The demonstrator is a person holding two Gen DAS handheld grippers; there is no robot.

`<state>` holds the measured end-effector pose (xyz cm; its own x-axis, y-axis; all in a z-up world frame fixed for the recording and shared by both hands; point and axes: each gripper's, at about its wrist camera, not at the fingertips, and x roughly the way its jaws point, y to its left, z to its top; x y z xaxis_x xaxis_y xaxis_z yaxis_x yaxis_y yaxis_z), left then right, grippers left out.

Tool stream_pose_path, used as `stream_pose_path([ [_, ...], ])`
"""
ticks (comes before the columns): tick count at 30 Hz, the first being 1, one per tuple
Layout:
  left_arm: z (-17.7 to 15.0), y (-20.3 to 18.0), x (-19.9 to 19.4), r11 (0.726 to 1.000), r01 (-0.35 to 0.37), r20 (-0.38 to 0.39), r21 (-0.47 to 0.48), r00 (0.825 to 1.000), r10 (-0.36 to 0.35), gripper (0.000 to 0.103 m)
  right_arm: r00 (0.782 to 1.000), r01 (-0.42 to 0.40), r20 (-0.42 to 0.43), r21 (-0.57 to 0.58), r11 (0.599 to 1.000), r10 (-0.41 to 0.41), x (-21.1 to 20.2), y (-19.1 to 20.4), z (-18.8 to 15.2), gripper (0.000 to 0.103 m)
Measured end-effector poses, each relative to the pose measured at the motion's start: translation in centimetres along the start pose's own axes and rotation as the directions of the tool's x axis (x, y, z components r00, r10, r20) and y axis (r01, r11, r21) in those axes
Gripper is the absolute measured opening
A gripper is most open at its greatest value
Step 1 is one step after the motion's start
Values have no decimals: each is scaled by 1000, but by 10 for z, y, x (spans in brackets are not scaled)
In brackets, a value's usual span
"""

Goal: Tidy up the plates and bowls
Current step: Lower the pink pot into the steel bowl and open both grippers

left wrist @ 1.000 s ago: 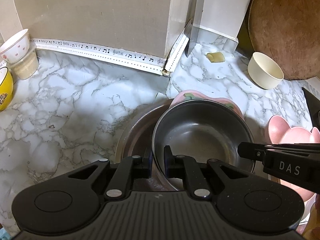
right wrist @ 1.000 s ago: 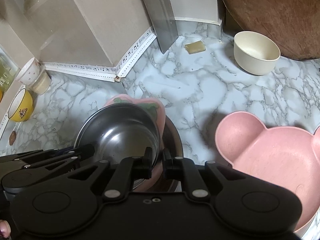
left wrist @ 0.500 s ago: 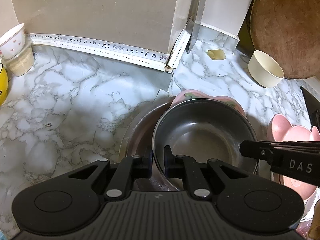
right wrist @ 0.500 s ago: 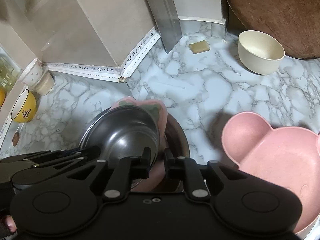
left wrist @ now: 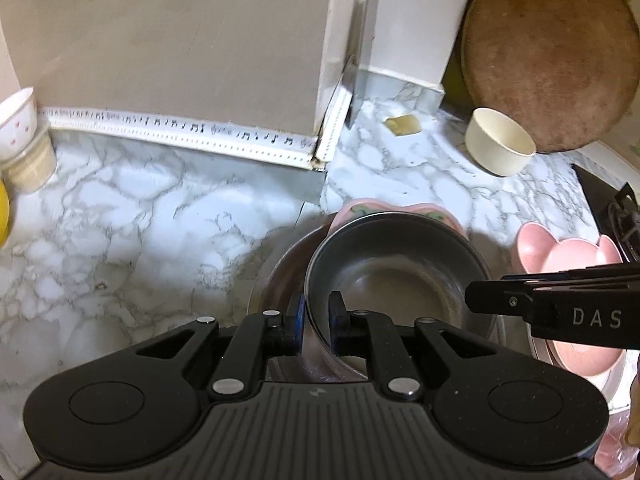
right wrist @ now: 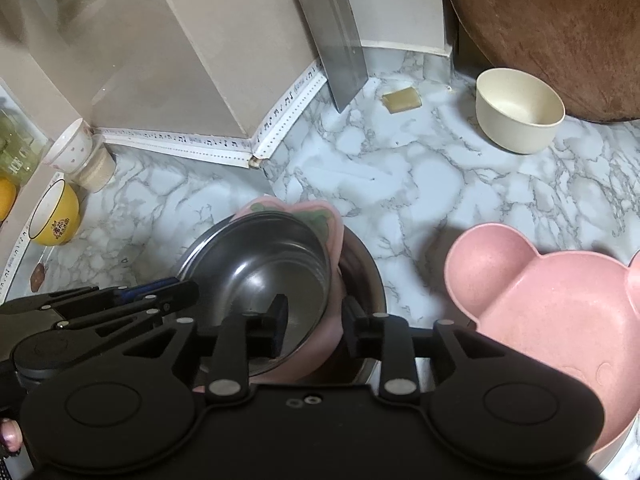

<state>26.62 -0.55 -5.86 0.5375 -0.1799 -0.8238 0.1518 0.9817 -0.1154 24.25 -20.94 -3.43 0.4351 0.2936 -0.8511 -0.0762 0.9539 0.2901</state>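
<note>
Showing cleaver (right wrist: 336, 40) (right view only), yellow bowl (right wrist: 54, 216)

Bench (left wrist: 168, 216): white marble pattern with grey veins, it carries all the things.
Cleaver (right wrist: 336, 40): wide steel blade, it hangs point down in the back corner, just above the bench.
Chopping board (left wrist: 548, 56): round, brown wood, it stands on edge at the back right and leans on the wall.
Edge strip (left wrist: 180, 132): white tape with small black music notes, it runs along the foot of the beige wall.
Small yellowish block (right wrist: 401, 100): it lies flat on the bench, near the cleaver tip.
Knife holder (left wrist: 416, 20): white box with a grey slotted plate, upright in the corner.
</note>
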Motion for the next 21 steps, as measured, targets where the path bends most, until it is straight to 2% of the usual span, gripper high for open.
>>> stream_pose_path([
  [8,4,-7,-16,996,60,40,60,997,-62,12,999,-11,43,-9,1000,11,-20,11,-6,43],
  [11,7,-14,-21,995,62,58,79,996,-67,12,998,-13,66,-12,1000,14,-28,9,-7,50],
  [13,10,-20,-23,994,65,67,82,995,-71,12,996,-11,86,-22,1000,13,-35,6,-6,60],
  [21,29,-50,-26,994,56,85,91,994,-64,12,990,-28,136,-52,998,35,-60,-30,11,76],
])
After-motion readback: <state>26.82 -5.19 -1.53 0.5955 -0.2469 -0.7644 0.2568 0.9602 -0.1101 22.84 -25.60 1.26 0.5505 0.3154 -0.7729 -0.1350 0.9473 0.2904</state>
